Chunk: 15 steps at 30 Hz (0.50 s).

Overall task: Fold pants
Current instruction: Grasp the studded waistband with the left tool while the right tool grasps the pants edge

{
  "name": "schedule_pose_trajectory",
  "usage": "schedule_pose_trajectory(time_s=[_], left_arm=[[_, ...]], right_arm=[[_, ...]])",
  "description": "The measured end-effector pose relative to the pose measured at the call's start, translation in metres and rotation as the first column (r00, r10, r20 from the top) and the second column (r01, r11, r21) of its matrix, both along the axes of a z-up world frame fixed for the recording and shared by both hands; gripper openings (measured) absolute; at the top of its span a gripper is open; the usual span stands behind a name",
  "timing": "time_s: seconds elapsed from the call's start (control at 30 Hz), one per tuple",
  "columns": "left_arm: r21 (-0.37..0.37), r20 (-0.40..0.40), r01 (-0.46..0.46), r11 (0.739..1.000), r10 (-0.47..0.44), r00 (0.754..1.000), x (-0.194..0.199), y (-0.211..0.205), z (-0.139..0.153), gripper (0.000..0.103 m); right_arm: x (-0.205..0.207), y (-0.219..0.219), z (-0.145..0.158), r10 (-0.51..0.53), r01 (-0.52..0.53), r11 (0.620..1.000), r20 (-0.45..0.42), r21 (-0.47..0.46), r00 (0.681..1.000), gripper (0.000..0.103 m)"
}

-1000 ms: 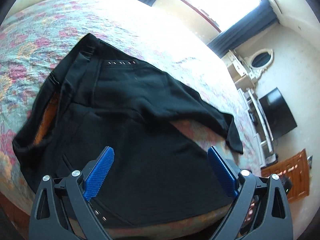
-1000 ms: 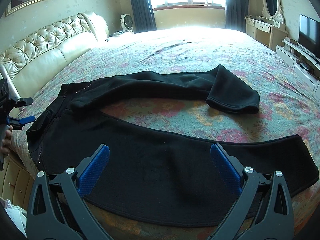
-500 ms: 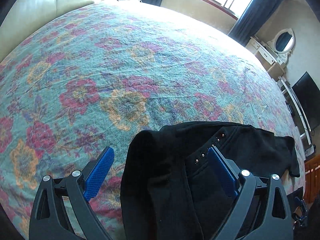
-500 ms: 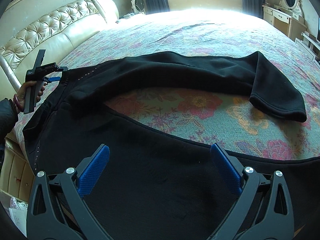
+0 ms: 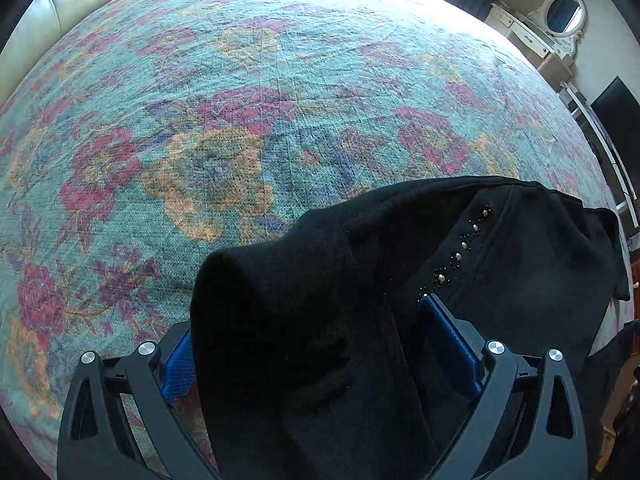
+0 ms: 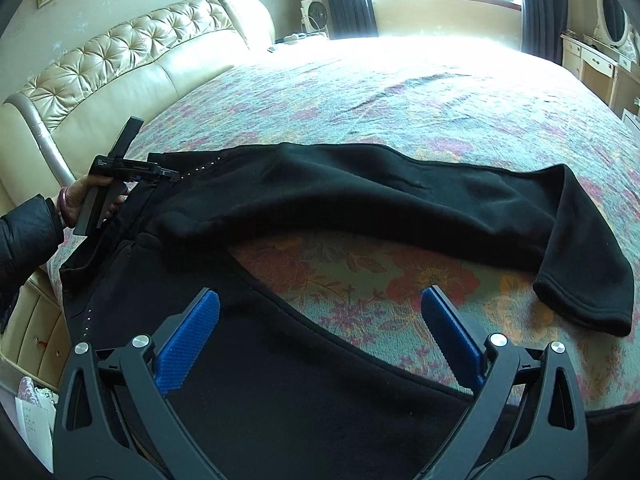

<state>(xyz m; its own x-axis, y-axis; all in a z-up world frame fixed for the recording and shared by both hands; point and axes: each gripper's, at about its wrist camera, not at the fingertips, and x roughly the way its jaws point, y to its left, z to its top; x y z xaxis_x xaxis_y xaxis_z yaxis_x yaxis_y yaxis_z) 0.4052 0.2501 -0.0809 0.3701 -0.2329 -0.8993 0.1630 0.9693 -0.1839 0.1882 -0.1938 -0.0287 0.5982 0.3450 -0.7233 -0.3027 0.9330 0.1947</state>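
Pants [image 6: 360, 200]: black, lying spread on the floral bedspread [image 6: 420, 92], legs splayed apart ahead of the right gripper.
Left gripper [image 5: 320, 344]: jaws are standing wide with the studded waistband [image 5: 460, 256] bunching between the pads; whether they are pinching it, I cannot tell.
Right gripper [image 6: 320, 336]: jaws gaping, hovering over the near leg, holding nothing.
Handling: soft, limp, fairly thick knit, probably sagging and dragging rather than sliding.
Hold: likely best at waistband corner and far cuff [image 6: 588, 296], where the hems are firmer.

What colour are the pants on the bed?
The pants are black, with tiny shiny studs near the waist. The right wrist view shows them best.
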Motion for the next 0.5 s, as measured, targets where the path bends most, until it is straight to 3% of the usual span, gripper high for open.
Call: schedule_pose_trajectory(time_s=[0.03,0.07,0.1,0.17,0.2,0.3,0.5], left_arm=[[-0.005,0.039,-0.013,1.0,0.013,0.999,-0.001,0.002,0.004,0.097],[-0.033,0.068,-0.009,0.999,0.011,0.998,-0.003,0.004,0.007,0.085],[-0.05,0.063,-0.009,0.999,0.012,0.998,-0.002,0.006,0.006,0.03],[-0.15,0.013,-0.059,0.987,0.062,0.998,0.003,0.012,-0.001,0.02],[-0.166,0.012,-0.058,0.985,0.061,0.998,0.005,0.011,-0.001,0.014],[-0.115,0.039,-0.024,0.993,0.029,0.999,0.005,0.0,0.004,0.011],[-0.179,0.033,-0.054,0.982,0.061,0.998,0.007,0.009,0.004,0.01]], right_arm=[[0.012,0.001,0.003,0.023,-0.023,1.0,0.004,-0.006,1.0,0.101],[0.026,0.001,0.008,0.043,-0.043,0.999,0.01,-0.015,0.999,0.101],[0.043,0.0,0.013,0.075,-0.075,0.997,0.019,-0.017,0.997,0.101],[0.082,-0.004,0.019,0.109,-0.107,0.993,0.041,-0.056,0.993,0.101],[0.104,-0.005,0.021,0.127,-0.124,0.99,0.041,-0.075,0.991,0.101],[0.171,-0.009,0.019,0.166,-0.163,0.979,0.012,-0.125,0.986,0.101],[0.251,0.013,-0.018,0.296,-0.318,0.937,-0.151,-0.147,0.943,0.101]])
